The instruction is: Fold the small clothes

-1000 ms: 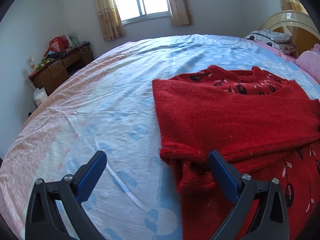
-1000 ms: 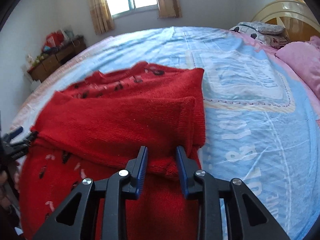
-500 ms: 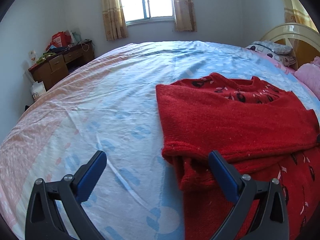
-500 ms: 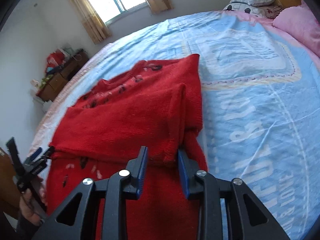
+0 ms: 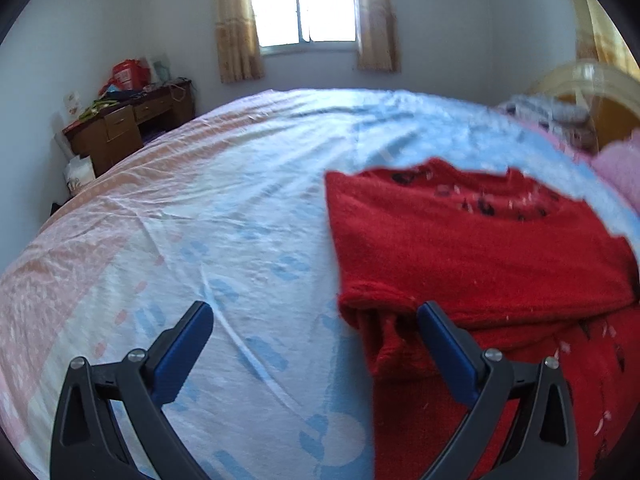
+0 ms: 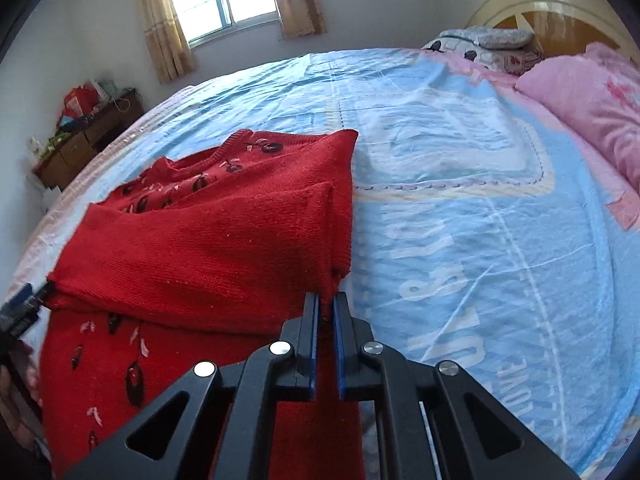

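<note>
Daylight from the window falls on a bed (image 5: pixel 248 216) with a pale blue and pink sheet; at the left, the left tongs (image 5: pixel 316 332) stand wide apart beside the red sweater (image 5: pixel 472 248), sleeves folded across; at the right, the right tongs (image 6: pixel 326 300) are clamped on its folded edge; next, probably, the left tongs grip their corner so both can fold the body over.
</note>
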`<act>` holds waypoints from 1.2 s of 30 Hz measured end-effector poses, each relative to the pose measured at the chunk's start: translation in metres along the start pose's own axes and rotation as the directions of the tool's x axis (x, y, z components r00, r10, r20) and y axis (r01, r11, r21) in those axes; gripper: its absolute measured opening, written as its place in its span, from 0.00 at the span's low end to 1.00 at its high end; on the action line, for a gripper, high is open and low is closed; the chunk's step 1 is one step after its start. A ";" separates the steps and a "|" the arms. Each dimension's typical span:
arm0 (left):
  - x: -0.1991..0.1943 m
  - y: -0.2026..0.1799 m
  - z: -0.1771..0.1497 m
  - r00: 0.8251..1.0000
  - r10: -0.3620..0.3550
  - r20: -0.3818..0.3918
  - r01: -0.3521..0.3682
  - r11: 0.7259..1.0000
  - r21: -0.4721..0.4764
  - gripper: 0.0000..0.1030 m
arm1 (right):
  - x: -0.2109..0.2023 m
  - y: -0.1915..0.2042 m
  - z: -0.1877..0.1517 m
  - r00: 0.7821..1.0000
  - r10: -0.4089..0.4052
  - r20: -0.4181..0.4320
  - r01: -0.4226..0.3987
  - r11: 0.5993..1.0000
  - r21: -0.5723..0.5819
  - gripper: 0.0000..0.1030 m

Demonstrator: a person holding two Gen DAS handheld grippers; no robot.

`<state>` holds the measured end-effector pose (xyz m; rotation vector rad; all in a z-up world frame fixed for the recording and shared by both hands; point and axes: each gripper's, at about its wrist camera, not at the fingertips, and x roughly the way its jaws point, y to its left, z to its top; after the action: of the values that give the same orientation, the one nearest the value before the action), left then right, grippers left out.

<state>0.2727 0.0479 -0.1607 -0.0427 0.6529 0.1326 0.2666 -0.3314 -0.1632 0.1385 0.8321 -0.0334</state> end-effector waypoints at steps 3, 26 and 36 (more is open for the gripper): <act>0.007 0.007 0.001 0.999 -0.010 -0.038 0.008 0.999 -0.041 1.00 | 0.001 -0.002 0.000 1.000 -0.003 -0.002 0.003 1.000 0.001 0.06; -0.006 -0.011 -0.012 0.996 -0.023 -0.081 0.028 0.998 0.060 1.00 | -0.028 0.017 -0.025 0.995 0.090 -0.041 -0.092 0.994 -0.060 0.37; -0.029 -0.018 -0.035 0.985 -0.122 -0.124 0.131 0.989 0.067 1.00 | -0.040 0.032 -0.055 0.989 0.125 -0.074 -0.131 0.988 -0.085 0.41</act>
<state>0.2311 0.0237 -0.1714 -0.0196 0.7726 -0.0173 0.2021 -0.2929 -0.1666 0.1090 0.8905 0.1300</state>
